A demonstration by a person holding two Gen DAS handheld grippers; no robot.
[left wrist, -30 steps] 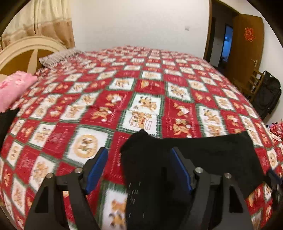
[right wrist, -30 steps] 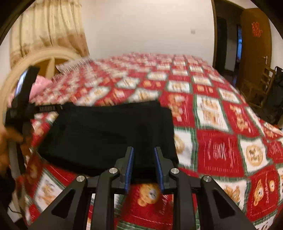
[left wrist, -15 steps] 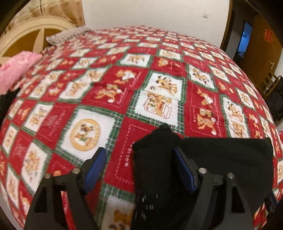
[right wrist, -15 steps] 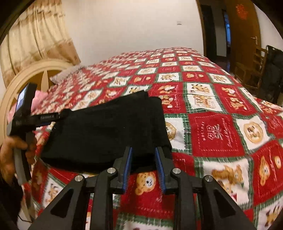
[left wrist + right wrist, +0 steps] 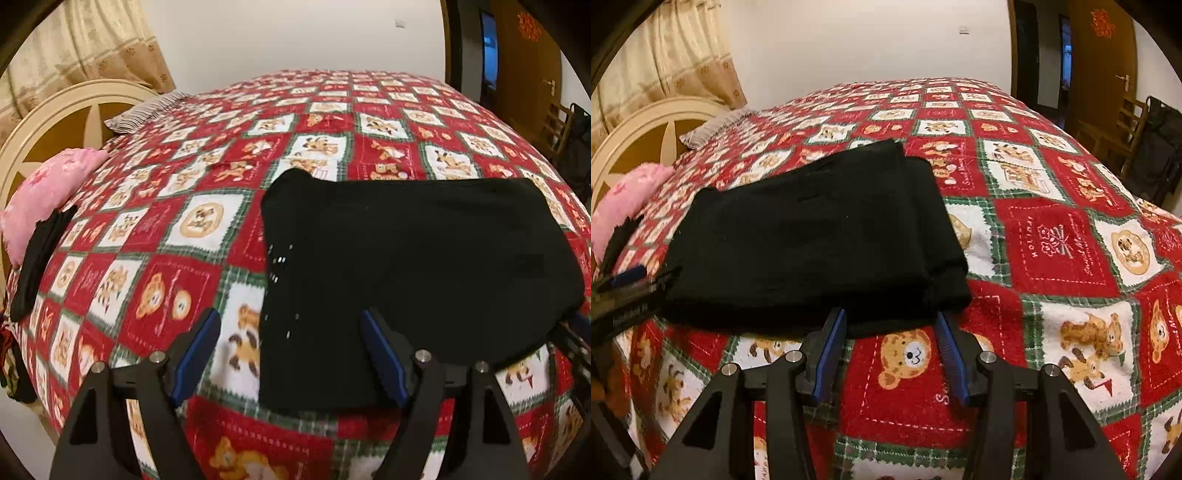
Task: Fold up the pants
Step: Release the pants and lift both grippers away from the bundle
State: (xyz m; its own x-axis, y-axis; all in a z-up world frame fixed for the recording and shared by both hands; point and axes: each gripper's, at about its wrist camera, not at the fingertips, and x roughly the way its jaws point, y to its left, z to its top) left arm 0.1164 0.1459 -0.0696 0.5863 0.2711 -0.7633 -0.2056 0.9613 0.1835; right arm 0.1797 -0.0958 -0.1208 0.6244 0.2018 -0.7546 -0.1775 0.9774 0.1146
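Folded pants [image 5: 812, 236] lie on the bed [image 5: 1052, 251]. Left claw [image 5: 291, 354] spread wide; right claw [image 5: 892, 354] just opening, gripping nothing. Bedspread reads "HOLIDAY".

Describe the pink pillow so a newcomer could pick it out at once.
Start at the bed with the red teddy-bear quilt, then go to the cream headboard at its left end. The pink pillow lies just in front of it, fluffy and plain pink, unlike the striped pillow farther back.
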